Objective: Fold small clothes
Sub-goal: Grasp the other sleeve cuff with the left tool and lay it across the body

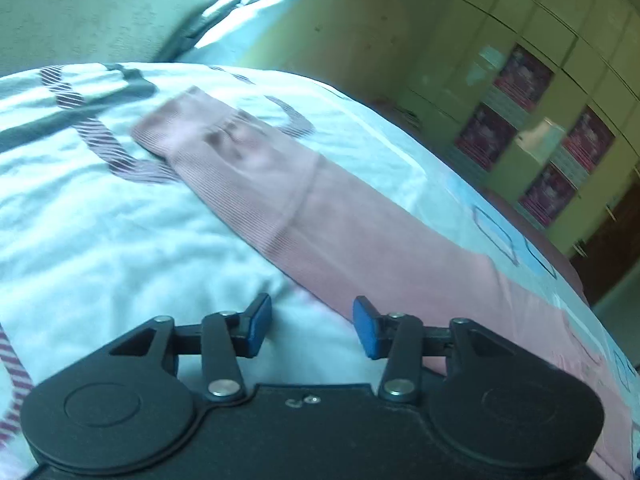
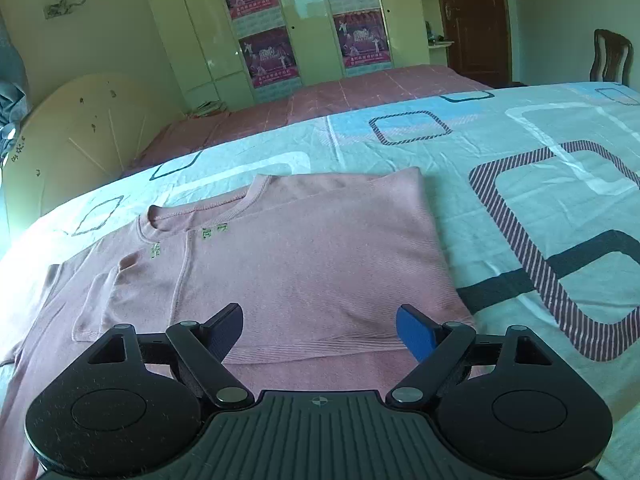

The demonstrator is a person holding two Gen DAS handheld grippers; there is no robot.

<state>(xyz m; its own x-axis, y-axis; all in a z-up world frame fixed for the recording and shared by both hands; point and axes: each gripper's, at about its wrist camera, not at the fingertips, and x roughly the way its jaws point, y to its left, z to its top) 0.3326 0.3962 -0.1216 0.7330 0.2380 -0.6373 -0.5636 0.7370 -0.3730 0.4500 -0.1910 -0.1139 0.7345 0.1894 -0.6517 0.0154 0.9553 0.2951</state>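
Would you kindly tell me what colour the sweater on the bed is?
Pale pink sweater, with small green lettering below the collar; the right wrist view shows it best.

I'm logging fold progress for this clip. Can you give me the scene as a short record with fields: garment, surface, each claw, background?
garment: pink top, lying flat, one side folded over the body, neckline toward the far edge
surface: bed sheet with square patterns
sleeve: pink sleeve stretched out flat in the left wrist view
left claw: open, nothing between the pads, over the sheet beside the sleeve
right claw: open wide, empty, over the top's near hem
background: wardrobe with posters, brown door
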